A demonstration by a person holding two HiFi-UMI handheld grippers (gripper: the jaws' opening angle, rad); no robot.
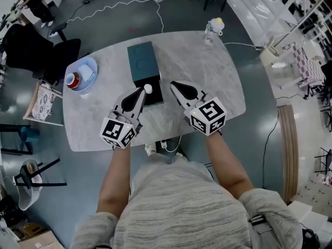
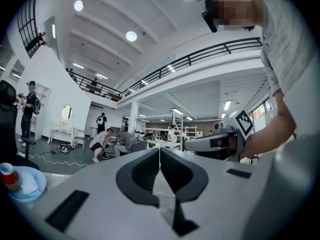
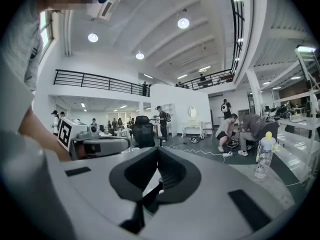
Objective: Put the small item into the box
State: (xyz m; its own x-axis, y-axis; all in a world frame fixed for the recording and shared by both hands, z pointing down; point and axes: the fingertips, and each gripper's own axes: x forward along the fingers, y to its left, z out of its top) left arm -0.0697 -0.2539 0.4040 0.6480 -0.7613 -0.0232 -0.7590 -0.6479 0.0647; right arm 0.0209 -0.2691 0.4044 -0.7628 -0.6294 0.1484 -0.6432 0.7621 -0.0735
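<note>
A dark teal box (image 1: 142, 62) lies lengthwise in the middle of the marble table (image 1: 207, 77). A small white round item (image 1: 148, 88) rests at the box's near, darker end. My left gripper (image 1: 142, 90) points at it from the left, its tip right beside the item, and I cannot tell whether they touch. In the left gripper view the left gripper (image 2: 159, 152) has its jaws closed together with nothing between them. My right gripper (image 1: 173, 83) hovers just right of the box, and its own view shows the right gripper (image 3: 158, 149) shut and empty.
A blue dish (image 1: 89, 65) with a red cup (image 1: 72, 80) sits at the table's left end. A clear bottle (image 1: 213, 29) stands at the far right edge. Chairs stand left of the table, and a white cable (image 1: 119, 7) runs over the floor behind.
</note>
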